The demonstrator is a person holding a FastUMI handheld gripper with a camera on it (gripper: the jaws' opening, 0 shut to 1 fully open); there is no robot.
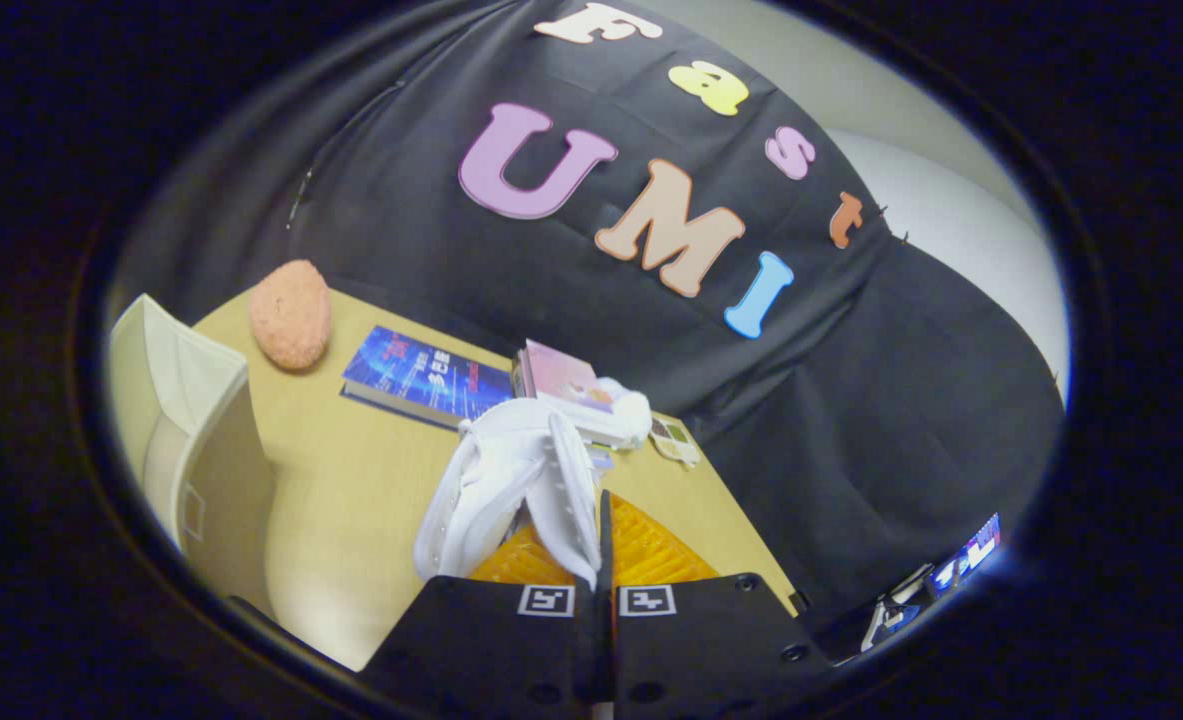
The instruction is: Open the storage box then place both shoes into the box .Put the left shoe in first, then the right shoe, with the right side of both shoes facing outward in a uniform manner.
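Two fingers (pixel 551 520) of the gripper (pixel 601 545) clenched on a white shoe (pixel 496 480), held above the table (pixel 351 460) beside the box (pixel 191 440).

White shoe (pixel 511 480); cream storage box (pixel 186 420); blue book (pixel 426 377) (pink one (pixel 559 375) beside); peach sponge (pixel 291 313); tan table (pixel 361 470).

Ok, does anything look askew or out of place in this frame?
The gripper is shut on the white lace-up shoe, pinching only its thin upper edge, so it hangs tilted above the wooden table. The white storage box stands apart at the table's edge.
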